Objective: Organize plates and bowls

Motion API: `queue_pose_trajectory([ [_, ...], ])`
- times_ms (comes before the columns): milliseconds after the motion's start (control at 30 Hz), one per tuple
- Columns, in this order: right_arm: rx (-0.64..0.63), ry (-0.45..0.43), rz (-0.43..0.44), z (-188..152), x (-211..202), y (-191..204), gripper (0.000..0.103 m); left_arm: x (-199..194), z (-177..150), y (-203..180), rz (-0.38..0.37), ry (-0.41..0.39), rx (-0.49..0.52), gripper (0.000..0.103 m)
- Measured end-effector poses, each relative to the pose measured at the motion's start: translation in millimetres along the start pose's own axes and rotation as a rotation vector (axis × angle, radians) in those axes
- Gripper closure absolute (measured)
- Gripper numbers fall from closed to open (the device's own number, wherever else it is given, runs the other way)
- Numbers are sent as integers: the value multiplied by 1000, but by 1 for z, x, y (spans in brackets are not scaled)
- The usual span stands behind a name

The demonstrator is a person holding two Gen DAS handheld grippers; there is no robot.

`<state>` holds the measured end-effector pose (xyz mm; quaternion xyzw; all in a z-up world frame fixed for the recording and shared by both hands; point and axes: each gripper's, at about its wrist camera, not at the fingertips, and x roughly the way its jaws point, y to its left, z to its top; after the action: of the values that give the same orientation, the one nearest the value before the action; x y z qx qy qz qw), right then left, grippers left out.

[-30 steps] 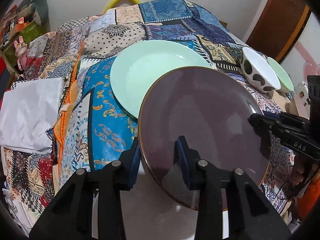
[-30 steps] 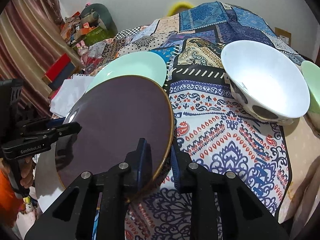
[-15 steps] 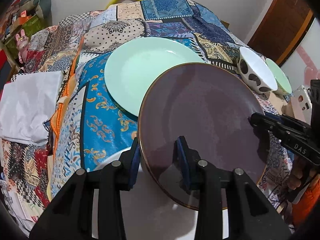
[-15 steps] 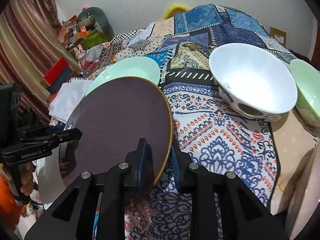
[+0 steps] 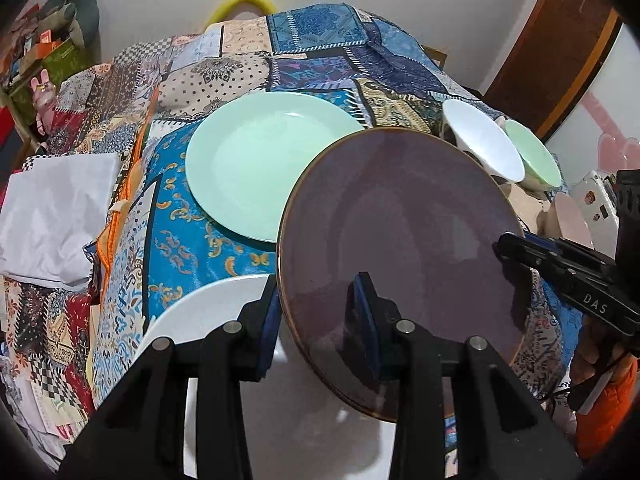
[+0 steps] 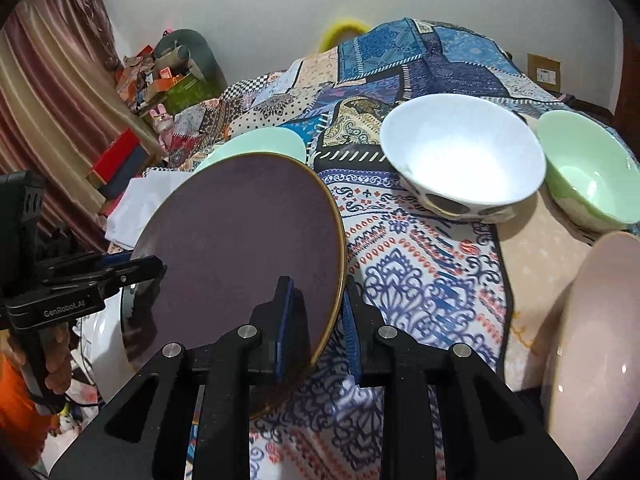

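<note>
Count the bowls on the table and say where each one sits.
3: a white bowl mid-table on the patterned cloth, a green bowl just right of it, and a pink bowl nearest the camera at the right edge. Others may lie outside the view.

Right hand-held gripper (image 6: 318,312) and left hand-held gripper (image 6: 160,268) clamp purple plate (image 6: 240,240).

White letters "DAS" on the black body of the right gripper (image 5: 505,249) (seen from the left wrist view), white "GenRobot.AI" on the black body of the left gripper (image 6: 156,270), no other text legible
</note>
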<state>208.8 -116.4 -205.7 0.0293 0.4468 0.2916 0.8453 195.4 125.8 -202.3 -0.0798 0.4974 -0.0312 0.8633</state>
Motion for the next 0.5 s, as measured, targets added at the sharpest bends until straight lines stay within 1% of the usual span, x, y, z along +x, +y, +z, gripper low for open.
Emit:
queue_pose_trajectory([
  [267, 10, -28, -3, -7, -21, -9, 81, -6, -11, -21, -6, 17, 10, 67],
  [500, 33, -38, -8, -19, -38, -22, 81, -9, -20, -43, -29, 34, 3, 67],
])
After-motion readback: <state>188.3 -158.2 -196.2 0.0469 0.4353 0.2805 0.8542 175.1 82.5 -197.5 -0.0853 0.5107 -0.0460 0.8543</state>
